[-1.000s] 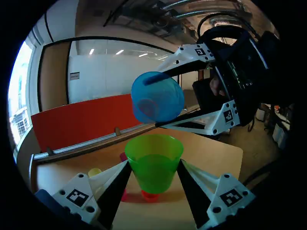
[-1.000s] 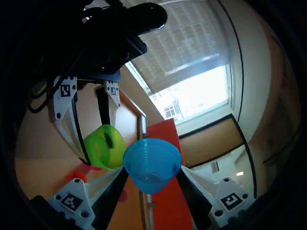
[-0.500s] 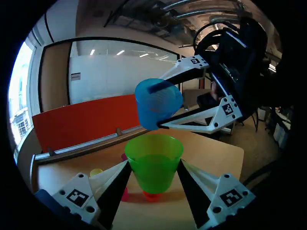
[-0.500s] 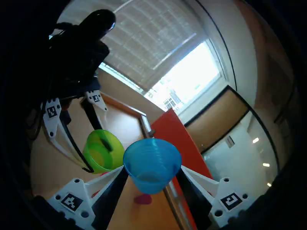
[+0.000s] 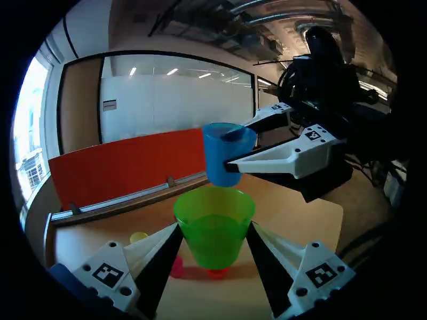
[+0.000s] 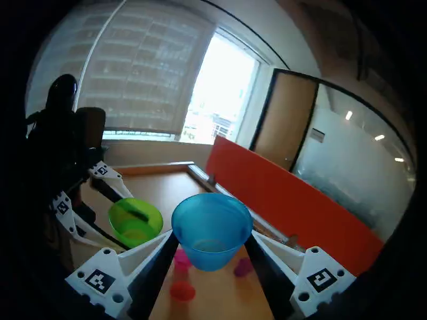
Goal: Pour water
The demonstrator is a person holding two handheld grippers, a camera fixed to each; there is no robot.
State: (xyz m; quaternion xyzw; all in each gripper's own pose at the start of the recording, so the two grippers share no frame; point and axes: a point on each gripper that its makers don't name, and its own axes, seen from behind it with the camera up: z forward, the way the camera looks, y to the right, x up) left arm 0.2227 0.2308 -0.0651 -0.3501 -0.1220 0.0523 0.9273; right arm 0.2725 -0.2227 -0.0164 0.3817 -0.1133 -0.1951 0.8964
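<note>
Cups, 2: left gripper (image 5: pixel 214 226) is pinching green cup (image 5: pixel 214 242), seemingly part-full; right gripper (image 6: pixel 212 236) is pinching blue cup (image 6: pixel 212 221), upright at 12 o'clock above it. You should be holding both level, squeezing lightly; thin walls may flex.

2 big cups: 1 green cup (image 5: pixel 214 234) and 1 blue cup (image 5: pixel 227 154) just above & behind it; 2 grippers, 1 per cup: left gripper (image 5: pixel 214 226), right gripper (image 6: pixel 212 234). Small cups on the table (image 5: pixel 299 213) by the green cup: 1 yellow cup (image 5: pixel 139 237), 1 pink cup (image 5: pixel 176 266), 1 red cup (image 5: pixel 216 273), poss. a 4th, a purple cup (image 6: pixel 243 266). 1 red panel (image 5: pixel 117 165) behind the green cup.
</note>
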